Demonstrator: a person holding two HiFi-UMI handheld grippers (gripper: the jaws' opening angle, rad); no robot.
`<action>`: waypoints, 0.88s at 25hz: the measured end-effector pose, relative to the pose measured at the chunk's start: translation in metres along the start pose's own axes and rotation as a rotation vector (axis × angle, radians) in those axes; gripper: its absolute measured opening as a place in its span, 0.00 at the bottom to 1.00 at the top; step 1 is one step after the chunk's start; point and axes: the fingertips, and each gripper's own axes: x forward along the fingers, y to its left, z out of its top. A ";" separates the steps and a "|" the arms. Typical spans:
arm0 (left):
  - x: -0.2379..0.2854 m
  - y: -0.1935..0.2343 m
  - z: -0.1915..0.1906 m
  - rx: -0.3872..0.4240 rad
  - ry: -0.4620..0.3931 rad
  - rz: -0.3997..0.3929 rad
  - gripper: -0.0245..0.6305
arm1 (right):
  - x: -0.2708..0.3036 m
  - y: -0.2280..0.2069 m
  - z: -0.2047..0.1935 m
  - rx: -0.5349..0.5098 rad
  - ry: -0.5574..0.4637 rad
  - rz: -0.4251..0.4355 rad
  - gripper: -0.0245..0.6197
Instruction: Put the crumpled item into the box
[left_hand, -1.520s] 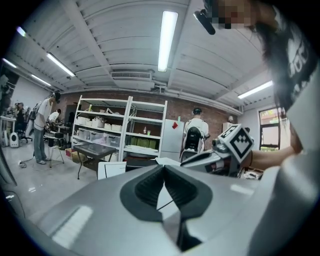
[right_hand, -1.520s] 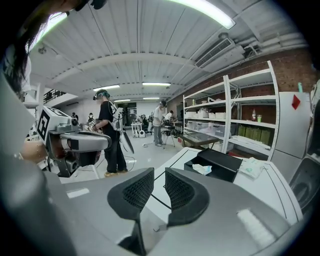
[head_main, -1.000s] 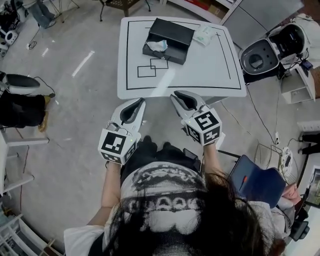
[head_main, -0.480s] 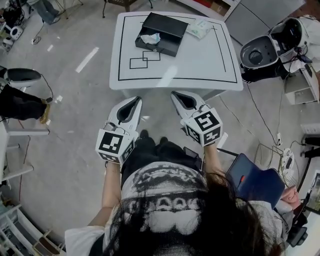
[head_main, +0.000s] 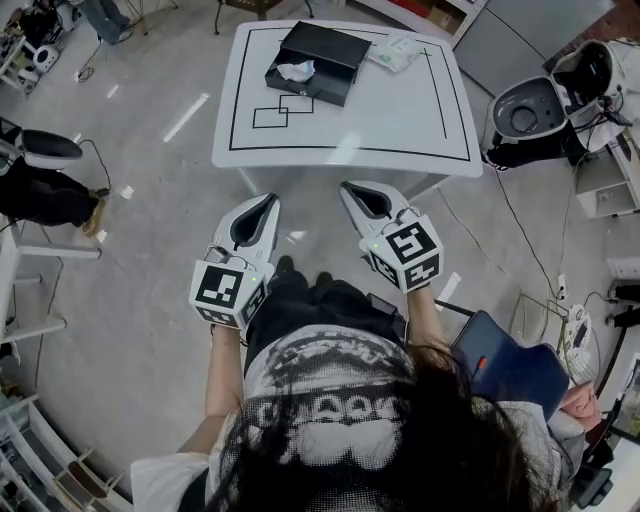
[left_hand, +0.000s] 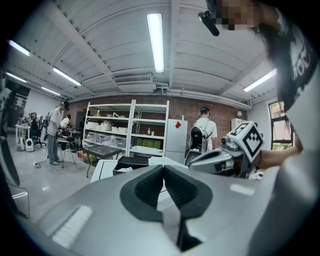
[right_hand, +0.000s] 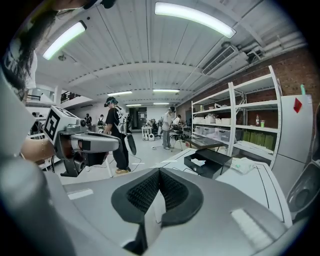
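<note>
A black open box (head_main: 312, 62) stands at the far left of the white table (head_main: 400, 120), its lid tilted back. A crumpled white item (head_main: 297, 70) lies inside it, and shows again as the crumpled item (right_hand: 198, 162) in the box (right_hand: 210, 162) in the right gripper view. Both grippers hang in front of the person's body, short of the table's near edge and far from the box. My left gripper (head_main: 264, 202) is shut and holds nothing. My right gripper (head_main: 353, 188) is likewise shut and holds nothing. Their pads meet in the left gripper (left_hand: 163, 171) view and the right gripper (right_hand: 159, 174) view.
A pale packet (head_main: 393, 54) lies on the table right of the box, and two black square outlines (head_main: 283, 110) are drawn in front of it. A round white appliance (head_main: 527, 112) stands on the floor at right, a blue chair (head_main: 512, 366) nearer. Shelving (left_hand: 125, 130) and people stand behind.
The table and box have slid up and away in the head view, so the person stands a little further back. Both grippers keep their pose, shut.
</note>
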 end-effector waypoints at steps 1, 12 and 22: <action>0.000 -0.003 -0.001 0.002 -0.001 0.003 0.04 | -0.003 0.000 -0.002 -0.003 -0.001 0.003 0.05; -0.007 -0.026 0.000 0.022 -0.013 0.032 0.04 | -0.022 0.001 -0.009 -0.016 -0.025 0.028 0.05; -0.013 -0.043 -0.002 0.033 -0.017 0.047 0.04 | -0.036 0.000 -0.016 -0.015 -0.041 0.036 0.05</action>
